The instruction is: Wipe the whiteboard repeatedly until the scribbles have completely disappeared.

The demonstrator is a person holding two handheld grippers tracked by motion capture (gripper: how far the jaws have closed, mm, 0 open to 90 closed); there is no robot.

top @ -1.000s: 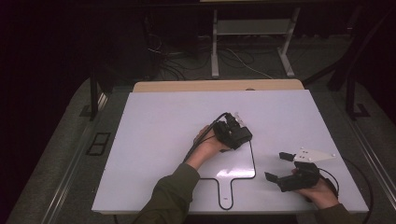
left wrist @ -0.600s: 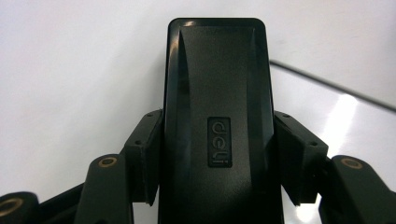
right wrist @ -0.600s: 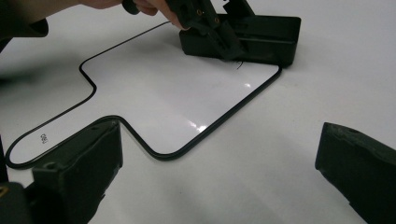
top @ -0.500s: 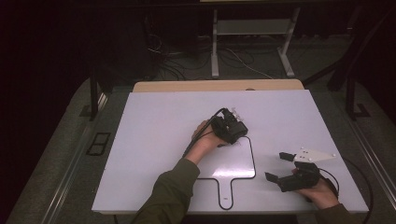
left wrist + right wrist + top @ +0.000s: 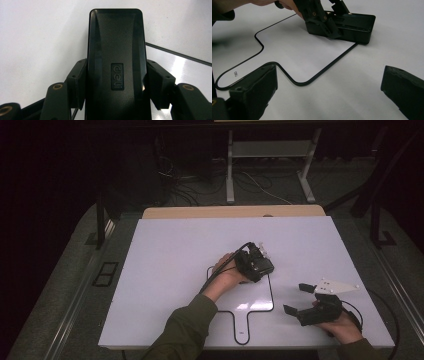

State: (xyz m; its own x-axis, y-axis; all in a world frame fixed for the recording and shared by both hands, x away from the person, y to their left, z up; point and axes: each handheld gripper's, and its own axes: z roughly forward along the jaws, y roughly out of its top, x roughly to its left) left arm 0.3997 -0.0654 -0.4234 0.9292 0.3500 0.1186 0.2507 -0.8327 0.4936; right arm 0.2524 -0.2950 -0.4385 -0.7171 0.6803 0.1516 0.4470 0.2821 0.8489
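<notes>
1. Table [image 5: 165, 270] is white and smooth, with a black outline [image 5: 272, 295] of a paddle shape drawn on it; a thing can slide on such a surface, I judge.
2. Black box [image 5: 116, 50], with "deli" pressed in its top, looks like hard plastic: stiff, not fragile, and probably light. Its flat long sides are the good place to hold it, I think.
3. My left gripper [image 5: 254, 262] is closed on the black box across these long sides, one jaw touching each side, near the middle of its length. The box lies low on the table at the upper right corner of the outline.
4. My right gripper [image 5: 300, 299] rests well apart, jaws wide open and holding nothing.
</notes>
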